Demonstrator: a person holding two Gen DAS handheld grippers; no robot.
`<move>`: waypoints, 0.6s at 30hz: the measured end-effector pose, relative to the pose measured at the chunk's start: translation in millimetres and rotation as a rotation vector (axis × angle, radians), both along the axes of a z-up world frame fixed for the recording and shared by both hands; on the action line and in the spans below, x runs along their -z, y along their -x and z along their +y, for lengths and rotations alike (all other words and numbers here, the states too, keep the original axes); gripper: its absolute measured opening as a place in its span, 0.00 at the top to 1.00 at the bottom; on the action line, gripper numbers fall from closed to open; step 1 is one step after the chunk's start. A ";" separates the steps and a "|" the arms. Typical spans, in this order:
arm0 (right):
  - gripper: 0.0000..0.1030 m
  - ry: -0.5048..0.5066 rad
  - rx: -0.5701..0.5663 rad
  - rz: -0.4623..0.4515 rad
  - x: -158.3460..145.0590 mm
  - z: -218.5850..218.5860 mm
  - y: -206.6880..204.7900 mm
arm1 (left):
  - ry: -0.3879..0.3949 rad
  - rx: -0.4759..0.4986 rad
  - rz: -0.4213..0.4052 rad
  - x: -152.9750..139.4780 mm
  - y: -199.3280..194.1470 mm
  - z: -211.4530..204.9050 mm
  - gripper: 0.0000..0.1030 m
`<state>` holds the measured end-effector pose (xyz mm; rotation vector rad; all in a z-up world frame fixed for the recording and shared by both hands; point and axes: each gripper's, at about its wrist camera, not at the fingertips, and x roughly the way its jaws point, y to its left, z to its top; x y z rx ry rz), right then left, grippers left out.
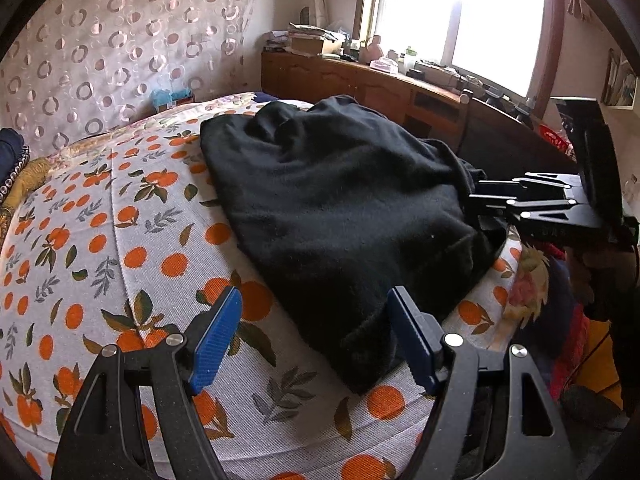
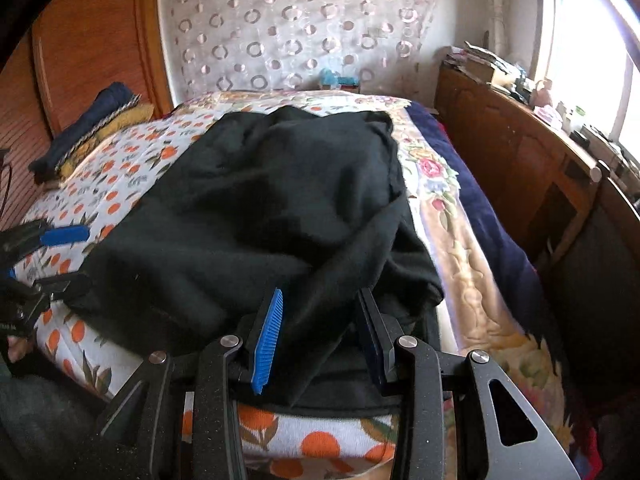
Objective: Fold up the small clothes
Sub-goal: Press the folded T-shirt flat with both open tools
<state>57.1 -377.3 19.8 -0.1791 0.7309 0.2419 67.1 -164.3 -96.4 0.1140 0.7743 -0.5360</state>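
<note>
A black garment [image 1: 336,204] lies rumpled on the orange-print bedspread [image 1: 80,240]. My left gripper [image 1: 316,332] is open, its blue pads [image 1: 214,340] on either side of the garment's near corner, just above the bed. My right gripper [image 1: 476,196] shows at the garment's right edge, with cloth bunched at its tips. In the right wrist view the garment [image 2: 280,200] fills the middle and my right gripper [image 2: 320,336] has black cloth between its jaws, which stand partly apart. The left gripper [image 2: 44,256] shows open at the left edge there.
A wooden cabinet [image 1: 360,80] with clutter stands under the window beyond the bed. Folded dark clothes [image 2: 88,128] lie at the bed's far left by the wooden headboard [image 2: 92,40]. A floral quilt and navy blanket [image 2: 480,208] run along the bed's right side.
</note>
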 end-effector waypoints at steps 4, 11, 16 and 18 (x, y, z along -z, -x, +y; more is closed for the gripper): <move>0.88 0.001 -0.018 0.020 2.7 -7.0 -3.0 | -0.001 0.005 0.006 1.5 -0.1 -0.6 0.27; 0.98 0.007 0.062 -0.003 -6.4 -41.2 3.8 | 0.001 0.005 0.015 3.9 -0.1 -0.7 0.26; 0.97 -0.008 0.038 -0.052 -16.4 -30.4 15.3 | 0.010 -0.008 0.013 3.7 -2.8 1.0 0.26; 0.88 0.010 0.014 -0.057 -15.4 -14.3 15.8 | 0.008 -0.006 0.010 3.7 -1.9 0.8 0.27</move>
